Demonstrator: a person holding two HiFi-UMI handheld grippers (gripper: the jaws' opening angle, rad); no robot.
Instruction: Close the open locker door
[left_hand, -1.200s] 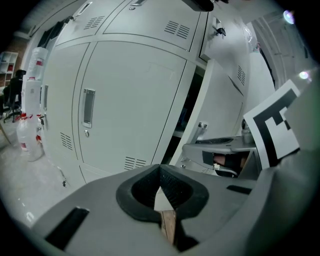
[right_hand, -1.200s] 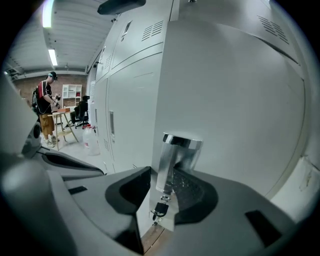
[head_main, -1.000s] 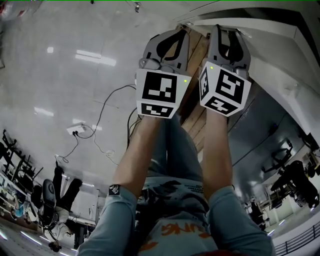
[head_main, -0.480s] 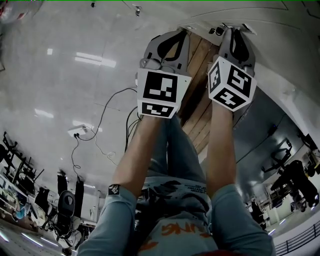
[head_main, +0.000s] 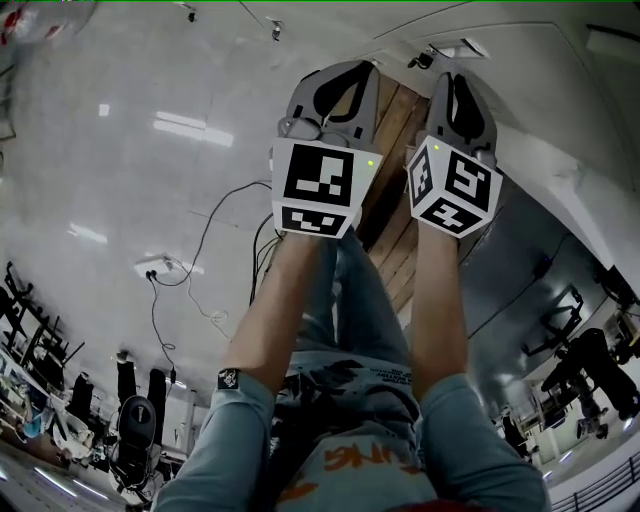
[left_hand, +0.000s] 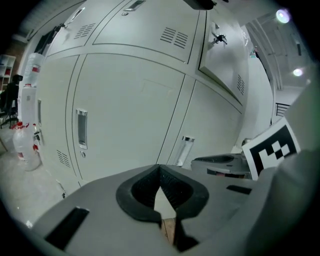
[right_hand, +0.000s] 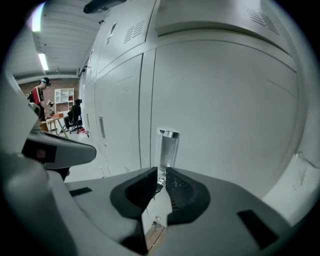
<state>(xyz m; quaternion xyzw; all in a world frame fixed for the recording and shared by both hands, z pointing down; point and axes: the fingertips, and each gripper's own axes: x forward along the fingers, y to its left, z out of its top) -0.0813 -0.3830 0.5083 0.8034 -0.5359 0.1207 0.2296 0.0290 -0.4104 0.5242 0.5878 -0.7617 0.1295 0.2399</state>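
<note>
Right gripper (right_hand: 160, 172) fingers just closed to narrow empty gap, locker door handle (right_hand: 168, 147) just beyond tips; left gripper (left_hand: 159, 168) fingers together.

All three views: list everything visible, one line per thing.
Pale grey metal lockers: one bank, pale grey, ahead in both gripper views.
Locker door standing ajar: one, pale grey, upper right, left gripper view.
Chrome door handle: one, silver, centre, right gripper view.
Clear water bottles: at least two, far left, left gripper view.
Wooden planks: one strip, brown, floor, head view.
Black cables: several, grey floor, head view.
Bystander: one, red top, far left, right gripper view.
Left gripper: one, grey, jaws shut, empty.
Right gripper: one, grey, jaws have just been closing, narrow gap, nothing seen between.
</note>
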